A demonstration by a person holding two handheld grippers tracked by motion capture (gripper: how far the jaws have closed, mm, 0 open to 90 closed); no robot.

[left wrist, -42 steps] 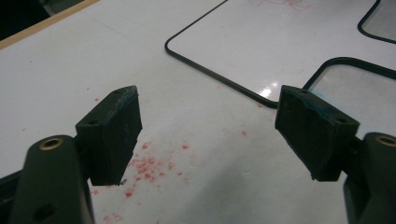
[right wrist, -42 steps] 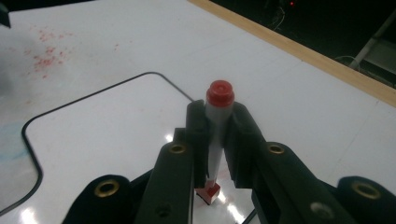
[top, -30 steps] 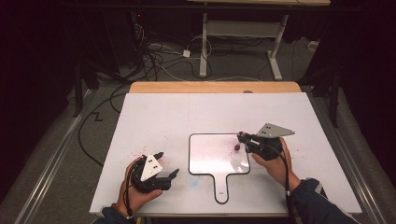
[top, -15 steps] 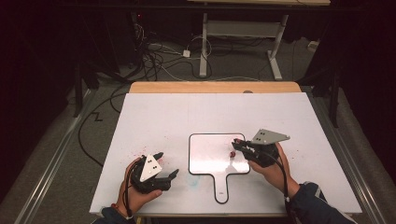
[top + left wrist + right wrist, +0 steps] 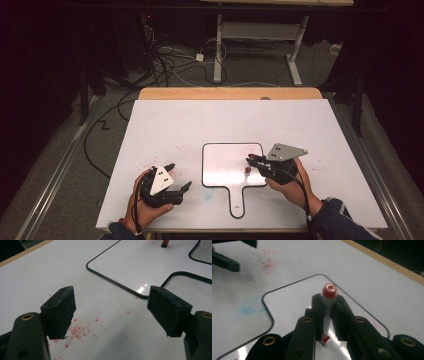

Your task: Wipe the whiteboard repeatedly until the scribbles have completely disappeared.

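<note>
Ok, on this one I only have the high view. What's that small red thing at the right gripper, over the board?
Observer: The right gripper view shows a marker clamped upright between the jaws of the right gripper; its upper end is red.
Operator: Is its tip on the whiteboard?
Observer: The red tip points down at the whiteboard; whether it touches, I cannot tell.
Operator: And the left gripper, anything in it?
Observer: Nothing. The left gripper is open, with red specks on the table beneath.
</note>
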